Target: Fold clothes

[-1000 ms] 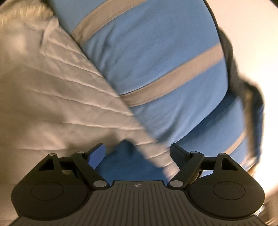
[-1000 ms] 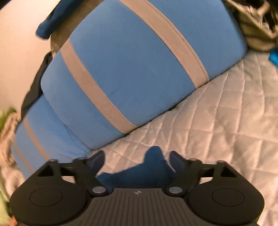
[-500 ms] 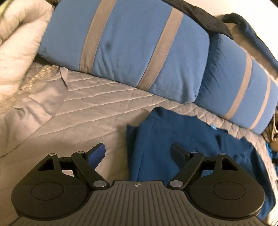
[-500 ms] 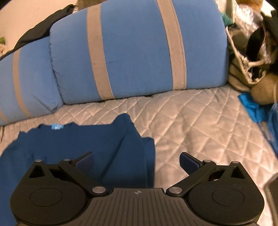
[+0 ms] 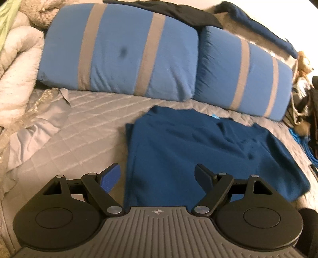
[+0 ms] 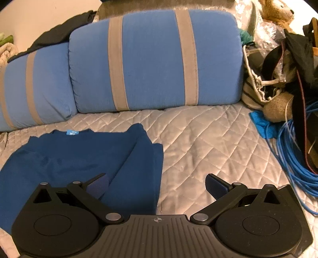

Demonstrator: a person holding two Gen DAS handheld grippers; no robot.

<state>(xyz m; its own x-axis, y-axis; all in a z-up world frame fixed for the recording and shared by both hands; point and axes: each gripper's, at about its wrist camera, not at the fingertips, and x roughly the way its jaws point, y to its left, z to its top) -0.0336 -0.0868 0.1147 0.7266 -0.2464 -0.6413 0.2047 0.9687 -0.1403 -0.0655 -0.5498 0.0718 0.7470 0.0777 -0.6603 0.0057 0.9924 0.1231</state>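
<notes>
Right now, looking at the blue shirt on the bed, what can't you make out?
- Shirt hem: left wrist view, hidden behind the left tool.
- Shirt's left side: right wrist view, cut off by the frame edge.
- Neck label: print too small to read.
- Whether the right tool touches fabric: unclear.

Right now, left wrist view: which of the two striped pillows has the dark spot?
The left pillow, the larger one in frame: a dark spot sits between its two grey stripes. The right pillow, with black clothing near its top corner, shows none.
</notes>
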